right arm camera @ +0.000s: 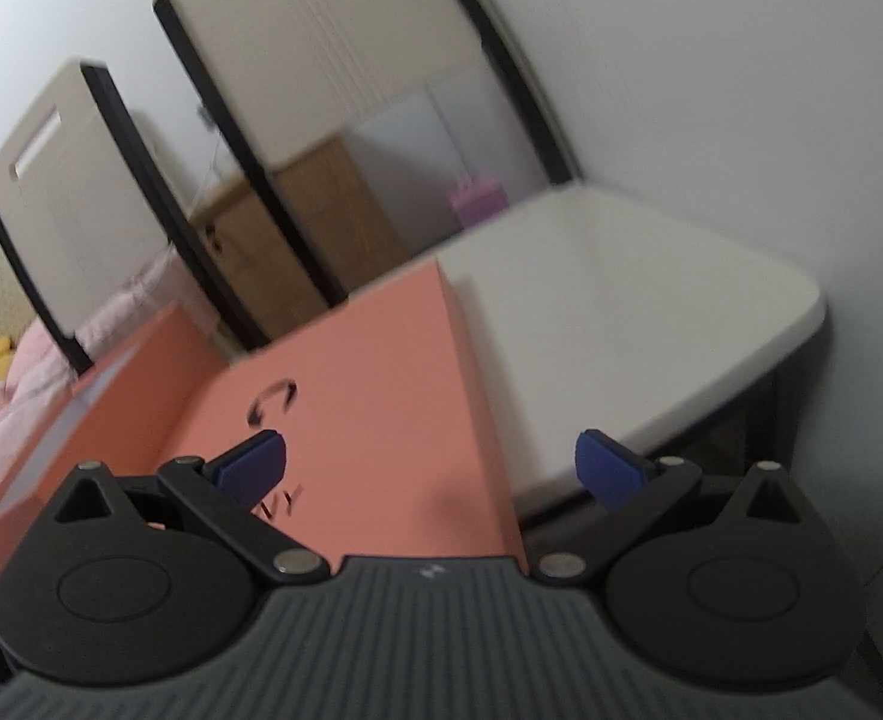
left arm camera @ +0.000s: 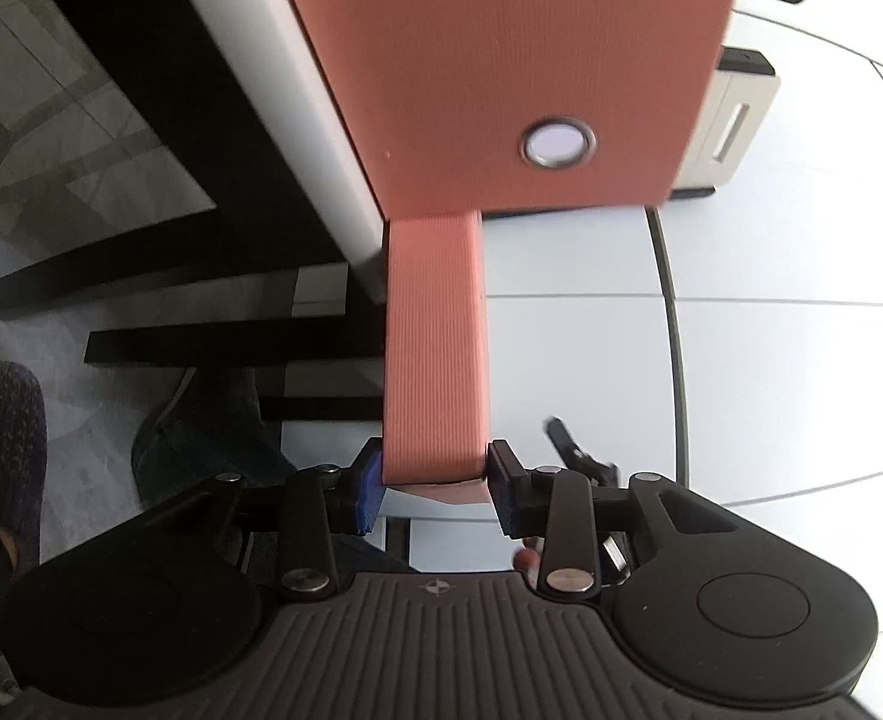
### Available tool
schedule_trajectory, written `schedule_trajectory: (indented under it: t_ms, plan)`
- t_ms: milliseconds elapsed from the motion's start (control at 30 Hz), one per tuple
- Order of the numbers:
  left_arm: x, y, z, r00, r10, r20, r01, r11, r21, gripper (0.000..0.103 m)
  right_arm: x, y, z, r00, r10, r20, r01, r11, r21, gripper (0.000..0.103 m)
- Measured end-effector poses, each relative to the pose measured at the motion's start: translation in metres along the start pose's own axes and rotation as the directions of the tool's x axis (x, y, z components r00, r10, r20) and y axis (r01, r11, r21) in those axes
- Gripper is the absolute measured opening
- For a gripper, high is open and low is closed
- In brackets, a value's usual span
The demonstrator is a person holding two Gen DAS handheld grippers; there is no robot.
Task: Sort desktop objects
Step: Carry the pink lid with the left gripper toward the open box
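Observation:
A salmon-pink ribbed box point(left arm camera: 501, 60) with a round metal-ringed hole fills the top middle of the left wrist view, lifted beside the white table point(left arm camera: 297, 108). My left gripper point(left arm camera: 435, 483) is shut on a narrow pink flap of that box point(left arm camera: 435, 348), blue pads pressing both sides. In the right wrist view the pink box point(right arm camera: 345, 420) lies just ahead, tilted, with a dark curved mark on its face. My right gripper point(right arm camera: 429, 468) is open and empty, its left pad over the box face, its right pad over the white table point(right arm camera: 621, 312).
Beige folding chairs point(right arm camera: 297, 60) with black frames stand behind the table, also in the left wrist view point(left arm camera: 735, 120). A wooden cabinet point(right arm camera: 321, 210) and pink bedding point(right arm camera: 33, 372) lie beyond. Black table legs point(left arm camera: 141, 276), tiled floor and a person's slippered foot point(left arm camera: 3, 450) are below left.

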State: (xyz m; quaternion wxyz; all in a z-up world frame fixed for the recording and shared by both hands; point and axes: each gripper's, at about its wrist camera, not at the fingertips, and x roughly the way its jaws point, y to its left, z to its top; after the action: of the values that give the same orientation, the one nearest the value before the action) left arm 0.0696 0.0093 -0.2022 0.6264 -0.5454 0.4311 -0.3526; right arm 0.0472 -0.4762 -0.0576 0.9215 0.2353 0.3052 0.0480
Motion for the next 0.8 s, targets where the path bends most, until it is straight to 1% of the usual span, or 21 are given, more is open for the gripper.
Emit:
schedule_trajectory:
  t_ms: [67, 133, 267, 333, 400, 433, 467, 500, 533, 567, 633, 733, 800]
  plan:
    - [-0.003, 0.0, -0.001, 1.0, -0.003, -0.005, 0.003, 1.0, 0.01, 0.04, 0.009, 0.0, -0.005, 0.998, 0.005, -0.058, -0.006, 1.0, -0.026, 0.103]
    - [-0.004, 0.001, 0.0, 1.0, -0.006, -0.011, 0.006, 1.0, 0.01, 0.04, 0.016, 0.002, -0.01, 0.994, 0.04, -0.099, -0.044, 0.998, -0.04, 0.103]
    - [-0.006, 0.002, -0.001, 1.0, -0.013, -0.017, 0.013, 1.0, 0.013, 0.04, 0.026, 0.001, -0.015, 0.987, 0.099, -0.123, -0.1, 0.995, -0.004, 0.102]
    - [-0.008, 0.002, -0.002, 1.0, -0.014, -0.018, 0.014, 1.0, 0.017, 0.04, 0.029, 0.001, -0.017, 0.987, 0.104, -0.12, -0.104, 0.995, 0.009, 0.101]
    - [-0.009, 0.001, -0.002, 1.0, -0.012, -0.017, 0.012, 1.0, 0.022, 0.04, 0.029, -0.002, -0.018, 0.987, 0.105, -0.119, -0.103, 0.994, 0.022, 0.096]
    - [-0.01, 0.0, -0.002, 1.0, -0.01, -0.017, 0.011, 1.0, 0.028, 0.04, 0.028, -0.004, -0.018, 0.987, 0.105, -0.117, -0.102, 0.994, 0.033, 0.092]
    - [-0.012, -0.001, -0.003, 1.0, -0.01, -0.015, 0.011, 0.999, 0.034, 0.04, 0.028, -0.005, -0.017, 0.988, 0.106, -0.116, -0.102, 0.994, 0.044, 0.085]
    - [-0.014, -0.003, -0.003, 1.0, -0.011, -0.012, 0.012, 0.999, 0.042, 0.04, 0.026, -0.008, -0.017, 0.988, 0.109, -0.113, -0.102, 0.993, 0.062, 0.081]
    - [-0.017, -0.004, -0.004, 1.0, -0.017, -0.008, 0.017, 0.999, 0.047, 0.04, 0.023, -0.012, -0.016, 0.987, 0.113, -0.11, -0.104, 0.991, 0.085, 0.074]
    - [-0.02, -0.006, -0.004, 1.0, -0.025, -0.003, 0.025, 0.998, 0.052, 0.04, 0.019, -0.017, -0.016, 0.986, 0.128, -0.103, -0.116, 0.987, 0.113, 0.073]
    - [-0.025, -0.008, -0.005, 1.0, -0.029, 0.006, 0.029, 0.998, 0.061, 0.04, 0.012, -0.024, -0.017, 0.982, 0.166, -0.09, -0.149, 0.975, 0.165, 0.073]
    - [-0.027, -0.005, -0.007, 1.0, -0.011, 0.004, 0.011, 0.999, 0.047, 0.04, 0.01, -0.025, -0.023, 0.979, 0.167, -0.117, -0.146, 0.974, 0.172, 0.073]
    - [-0.029, -0.002, -0.008, 1.0, -0.003, 0.0, 0.002, 0.999, 0.035, 0.04, 0.015, -0.028, -0.026, 0.977, 0.165, -0.134, -0.139, 0.972, 0.189, 0.075]
